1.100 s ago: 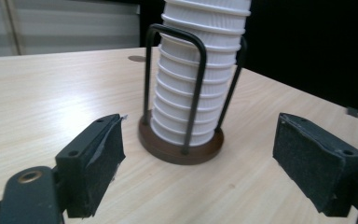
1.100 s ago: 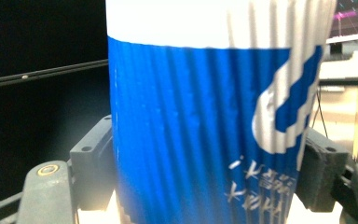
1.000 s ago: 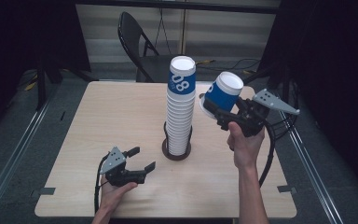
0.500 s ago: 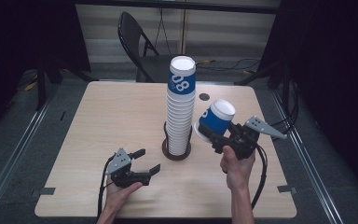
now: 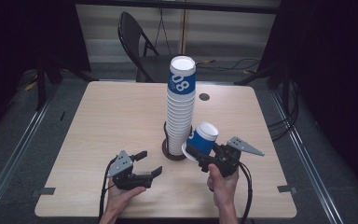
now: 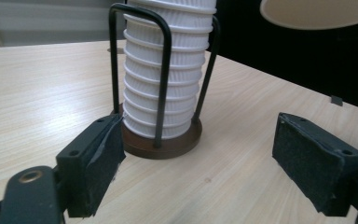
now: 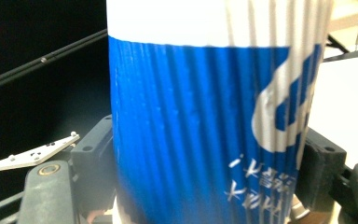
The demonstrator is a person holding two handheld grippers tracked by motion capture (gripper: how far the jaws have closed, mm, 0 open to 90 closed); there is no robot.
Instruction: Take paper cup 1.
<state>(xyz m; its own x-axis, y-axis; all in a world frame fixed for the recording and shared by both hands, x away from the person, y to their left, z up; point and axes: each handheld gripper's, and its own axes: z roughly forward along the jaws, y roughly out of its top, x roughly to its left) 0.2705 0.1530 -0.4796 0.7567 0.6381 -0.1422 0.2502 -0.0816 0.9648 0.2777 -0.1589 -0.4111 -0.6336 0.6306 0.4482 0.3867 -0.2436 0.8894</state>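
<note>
Dark curtains ring the table (image 5: 121,121), lit at frame centre. Right gripper (image 5: 201,157), lower right of centre, clamps a blue-and-white cup (image 5: 203,138) tilted beside the stack (image 5: 181,107) in its wire holder (image 6: 163,84). Left gripper (image 5: 147,163), lower left, rests with jaws wide and empty. Risk: the tilted cup could clip the stack or holder and topple it, or the ribbed wall could crush in the grip.

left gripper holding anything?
No: in the left gripper view the left gripper has its black jaws wide apart, with bare wooden table between them.
</note>
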